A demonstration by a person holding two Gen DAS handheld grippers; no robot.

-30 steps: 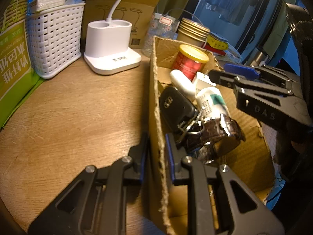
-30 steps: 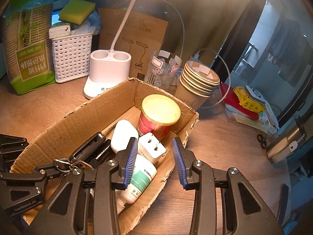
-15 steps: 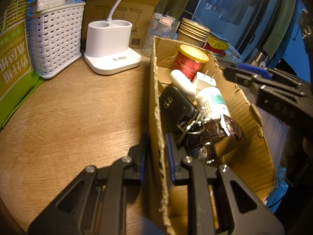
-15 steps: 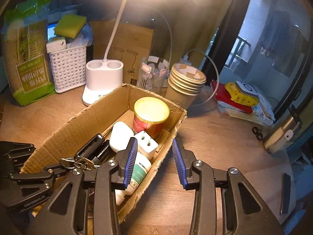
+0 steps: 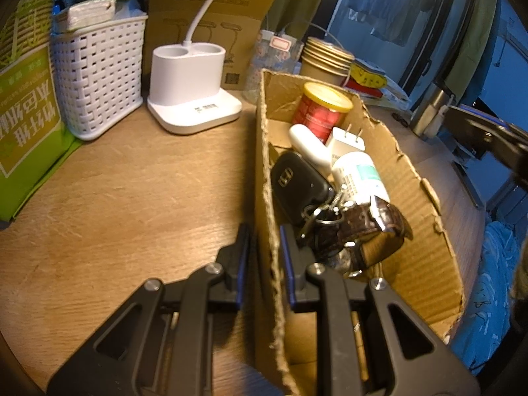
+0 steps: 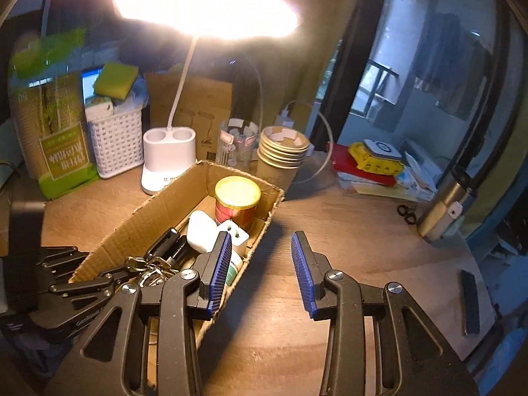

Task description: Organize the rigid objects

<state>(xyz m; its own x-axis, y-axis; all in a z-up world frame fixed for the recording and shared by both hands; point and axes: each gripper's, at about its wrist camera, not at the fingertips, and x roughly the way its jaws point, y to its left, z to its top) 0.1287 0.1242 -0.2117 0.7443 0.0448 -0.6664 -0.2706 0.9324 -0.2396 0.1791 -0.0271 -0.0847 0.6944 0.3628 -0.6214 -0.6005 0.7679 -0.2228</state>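
My right gripper (image 6: 260, 270) is pulling up and away from the torn brown cardboard box (image 5: 425, 217) compared with a second ago: in its view the box is shrinking toward the lower left and the lit lamp head is now filling the top. Its blue-padded jaws are opening with nothing between them, so I judge the last item is delivered. My left gripper (image 5: 264, 257) is staying clamped on the box's near wall at the lower centre of its frame, steadying it. Inside the box are lying the red can with a yellow lid (image 5: 321, 109), a white charger plug (image 5: 346, 138), a white tube (image 5: 359, 178), a black car key (image 5: 297, 181) and a brown leather watch (image 5: 363, 227). The wooden table (image 5: 132, 181) is carrying a white woven basket (image 5: 99, 76), a white lamp base (image 5: 191, 99) and stacked paper cups (image 6: 283, 158); a dim window is showing at the right.
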